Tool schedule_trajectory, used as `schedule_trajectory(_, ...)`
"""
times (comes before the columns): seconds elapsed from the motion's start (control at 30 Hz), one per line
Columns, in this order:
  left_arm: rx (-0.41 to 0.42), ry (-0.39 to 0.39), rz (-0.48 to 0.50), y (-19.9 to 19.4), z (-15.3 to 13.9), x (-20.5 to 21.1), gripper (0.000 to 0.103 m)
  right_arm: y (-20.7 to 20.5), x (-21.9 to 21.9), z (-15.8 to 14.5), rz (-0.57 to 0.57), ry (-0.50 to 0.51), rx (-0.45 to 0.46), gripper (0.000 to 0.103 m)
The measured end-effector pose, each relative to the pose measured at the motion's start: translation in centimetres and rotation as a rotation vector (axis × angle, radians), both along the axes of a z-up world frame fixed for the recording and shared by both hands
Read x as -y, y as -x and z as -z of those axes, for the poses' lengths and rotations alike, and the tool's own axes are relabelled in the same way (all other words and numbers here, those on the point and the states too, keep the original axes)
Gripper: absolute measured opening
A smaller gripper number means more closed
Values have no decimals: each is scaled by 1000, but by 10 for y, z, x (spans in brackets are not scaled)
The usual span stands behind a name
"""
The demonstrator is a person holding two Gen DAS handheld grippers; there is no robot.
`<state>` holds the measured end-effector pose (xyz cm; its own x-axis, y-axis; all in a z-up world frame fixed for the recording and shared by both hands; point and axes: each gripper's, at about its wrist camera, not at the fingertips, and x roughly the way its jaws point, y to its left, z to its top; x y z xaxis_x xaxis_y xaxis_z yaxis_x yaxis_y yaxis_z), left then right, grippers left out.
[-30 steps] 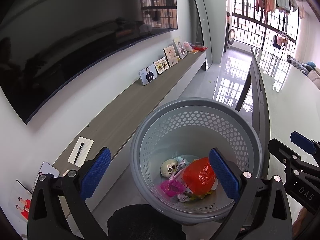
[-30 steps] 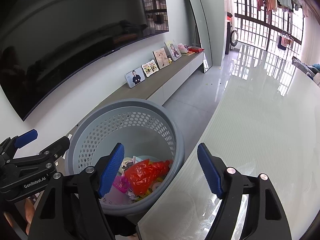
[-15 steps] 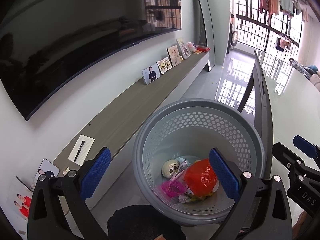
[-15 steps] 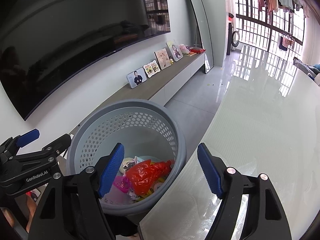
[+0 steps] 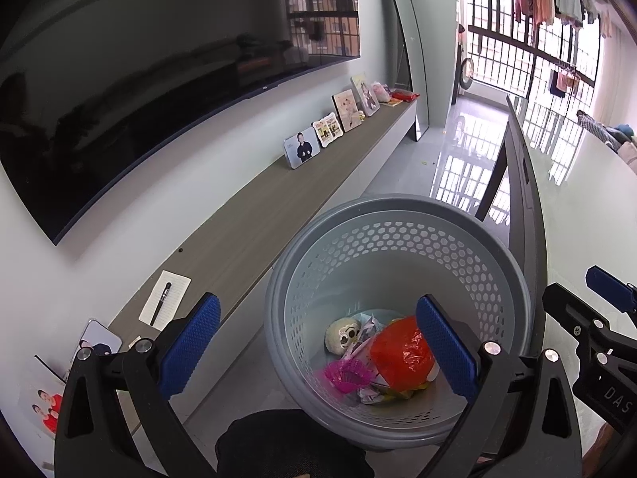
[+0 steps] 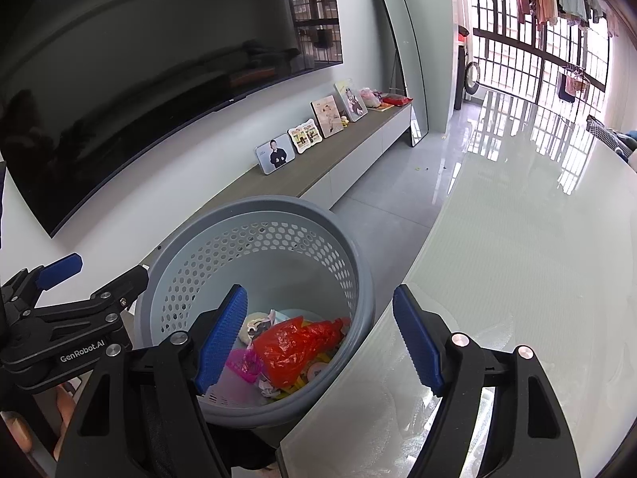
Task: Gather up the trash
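A grey perforated trash basket (image 5: 398, 215) stands on the floor beside the glass table; it also shows in the right wrist view (image 6: 254, 211). Inside lie a red plastic bag (image 5: 402, 354), a pink wrapper (image 5: 346, 374), a pale round item with a face (image 5: 343, 334) and crumpled paper. The red bag also shows in the right wrist view (image 6: 294, 346). My left gripper (image 5: 318, 350) is open and empty above the basket's near rim. My right gripper (image 6: 322, 342) is open and empty, over the basket's right edge and the table edge.
A pale glass table (image 6: 517, 279) fills the right side. A long low wooden console (image 5: 247, 231) runs along the wall under a large dark TV (image 5: 139, 79), with photo frames (image 5: 301, 152) and a notepad with pen (image 5: 165, 304). A mirror (image 5: 406, 59) leans at the far end.
Both grippers have drifted slightly; the basket sits a little lower in both views. Both grippers stay open and empty.
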<state>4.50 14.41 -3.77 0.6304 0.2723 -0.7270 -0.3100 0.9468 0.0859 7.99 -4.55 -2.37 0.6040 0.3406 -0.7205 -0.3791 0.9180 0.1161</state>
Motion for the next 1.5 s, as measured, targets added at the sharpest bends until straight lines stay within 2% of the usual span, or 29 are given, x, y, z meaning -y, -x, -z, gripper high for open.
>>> schedule_trajectory(1.5,3,-9,25,6,-6,17,97,7,6,0,27,-18,5,72)
